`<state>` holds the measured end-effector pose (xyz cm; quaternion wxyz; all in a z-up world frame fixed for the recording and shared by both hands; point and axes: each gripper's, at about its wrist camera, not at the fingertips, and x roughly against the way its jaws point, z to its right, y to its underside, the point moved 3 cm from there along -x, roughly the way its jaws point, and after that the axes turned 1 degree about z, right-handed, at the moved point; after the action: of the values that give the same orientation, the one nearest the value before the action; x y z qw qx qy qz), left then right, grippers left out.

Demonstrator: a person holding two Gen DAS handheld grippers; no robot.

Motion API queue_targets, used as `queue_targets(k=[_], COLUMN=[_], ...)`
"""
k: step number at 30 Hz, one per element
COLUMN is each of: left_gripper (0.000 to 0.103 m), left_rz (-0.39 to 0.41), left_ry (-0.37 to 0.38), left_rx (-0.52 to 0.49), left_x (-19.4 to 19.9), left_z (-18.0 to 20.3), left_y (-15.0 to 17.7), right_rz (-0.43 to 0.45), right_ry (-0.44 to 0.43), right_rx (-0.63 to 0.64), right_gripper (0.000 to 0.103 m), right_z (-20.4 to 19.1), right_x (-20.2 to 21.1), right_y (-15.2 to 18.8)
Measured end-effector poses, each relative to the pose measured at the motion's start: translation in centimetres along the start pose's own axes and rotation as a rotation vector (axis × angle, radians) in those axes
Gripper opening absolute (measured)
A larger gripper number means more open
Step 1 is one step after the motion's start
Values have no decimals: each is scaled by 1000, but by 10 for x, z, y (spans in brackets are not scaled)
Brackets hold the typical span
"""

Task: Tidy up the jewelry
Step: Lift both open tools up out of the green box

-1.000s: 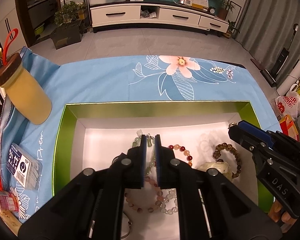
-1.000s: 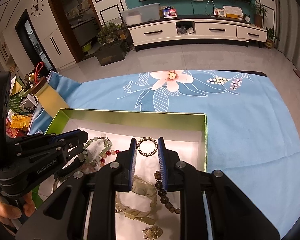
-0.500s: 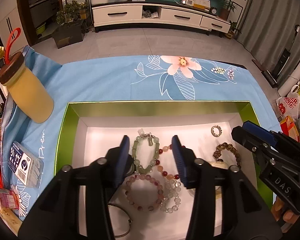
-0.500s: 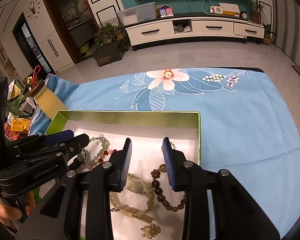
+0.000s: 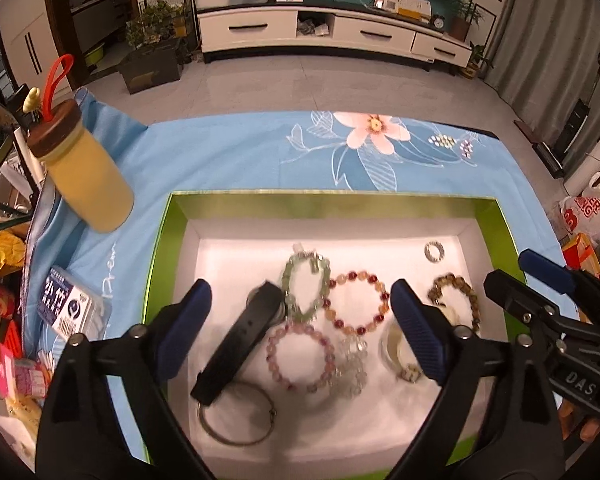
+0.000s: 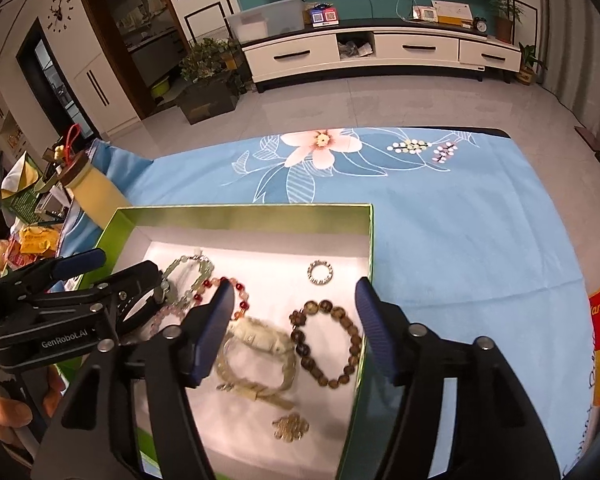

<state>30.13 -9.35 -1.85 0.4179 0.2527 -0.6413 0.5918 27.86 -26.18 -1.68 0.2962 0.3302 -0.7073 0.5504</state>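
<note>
A green box point(image 5: 168, 232) with a white lining holds several pieces of jewelry: a green bead bracelet point(image 5: 305, 288), a red-amber bead bracelet point(image 5: 356, 300), a pink one point(image 5: 300, 356), a metal bangle point(image 5: 236, 416), a black strap point(image 5: 240, 340), a small ring point(image 5: 435, 250) and a brown bead bracelet point(image 6: 326, 344). My left gripper point(image 5: 300, 324) is wide open above them, holding nothing. My right gripper point(image 6: 296, 328) is wide open above the pale jade bracelet point(image 6: 260, 356) and the brown one. A gold charm point(image 6: 290, 426) lies near the front.
The box point(image 6: 370, 240) rests on a blue floral cloth point(image 6: 440, 216). A yellow bottle point(image 5: 86, 176) with a brown lid stands at the left. A small plastic case point(image 5: 70, 304) and packets lie at the left edge. Bags sit on the floor at the right.
Both grippers have opened from shut to wide open and drawn back a little. The small ring now lies free in the box's far right corner. The black strap lies in the box.
</note>
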Motion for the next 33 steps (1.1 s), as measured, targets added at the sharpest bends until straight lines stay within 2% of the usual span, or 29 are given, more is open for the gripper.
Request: queue_targets(k=[2,6,10,13,15,18,21,25,29,33], left_gripper=[98,101,101,101,101,101,101,101,101,101], left_rz=[-2,13,30,20,2,12,44,60,38,23], left_ry=[-21,-57,-90,-51,-57,-98,-89,-103,-116,-123], left_rx=[-20,-39,-37,-1,28,36,36,40,43,44], left_x=[11,41,84,116,138,164,193,207,204,195], left_z=[2,2,-1,-4,-8,-9,-6,-5,-5,-7], left_y=[3,6,8,7,4,0,-2,1,3,5], right_rz=[-10,-2,5,-5,-23,-12,20,5,-44,-53], right_ry=[42,83,140,164,186,171,152,132,136,167], right_rx=[16,52,49,21,12,30,75,88,76,100], right_gripper=[93,102,102,102,102,102,102,102,102,102], right_z=[-4,-11,-13,-16,-20,-35,-52,-61,-61,-64], right_x=[9,35,68,95,112,146,172,174,158,150], right_y=[1,0,-3,-7,-11,-19,-21,-16,-10,-6])
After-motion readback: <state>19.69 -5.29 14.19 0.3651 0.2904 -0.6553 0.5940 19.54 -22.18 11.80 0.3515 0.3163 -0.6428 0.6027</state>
